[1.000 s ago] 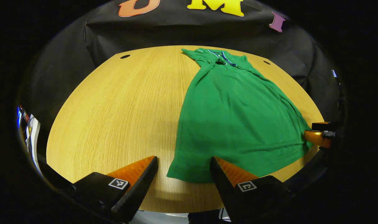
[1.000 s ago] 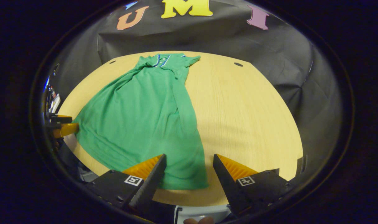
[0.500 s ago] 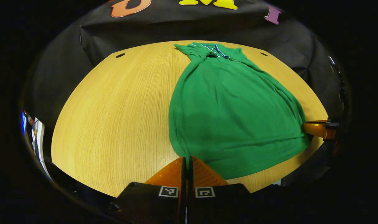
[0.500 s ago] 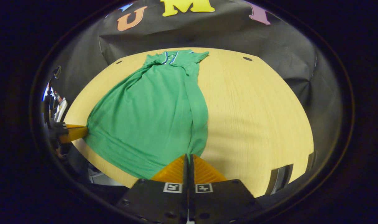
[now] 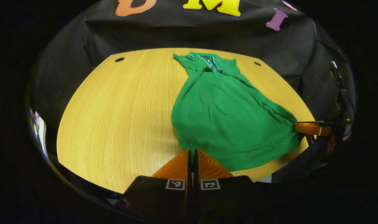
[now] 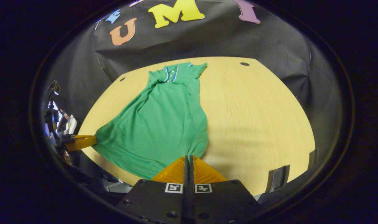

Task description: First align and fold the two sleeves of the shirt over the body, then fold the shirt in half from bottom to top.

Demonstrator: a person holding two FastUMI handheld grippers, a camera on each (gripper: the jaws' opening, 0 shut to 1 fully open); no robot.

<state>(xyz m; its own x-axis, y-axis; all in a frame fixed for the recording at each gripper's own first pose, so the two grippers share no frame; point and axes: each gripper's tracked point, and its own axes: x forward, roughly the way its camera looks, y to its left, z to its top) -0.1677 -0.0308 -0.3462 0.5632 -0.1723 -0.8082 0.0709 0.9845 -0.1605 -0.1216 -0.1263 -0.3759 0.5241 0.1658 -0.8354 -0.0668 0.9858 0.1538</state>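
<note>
The shirt [image 5: 226, 115] lies on the desk [image 5: 120, 109], collar at the far edge, hem near. The left tool [image 5: 192, 152] is clamped on the hem's near left corner. The right tool [image 6: 188, 158] is clamped on the near right corner. Between them the hem hangs slack, and the shirt narrows toward the collar.

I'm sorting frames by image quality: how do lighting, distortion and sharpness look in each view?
Left gripper view: fisheye bows the table edge; green shirt sharp and evenly lit. Right gripper view: the same bowing; table looks paler, with a soft shadow beside the shirt.
</note>
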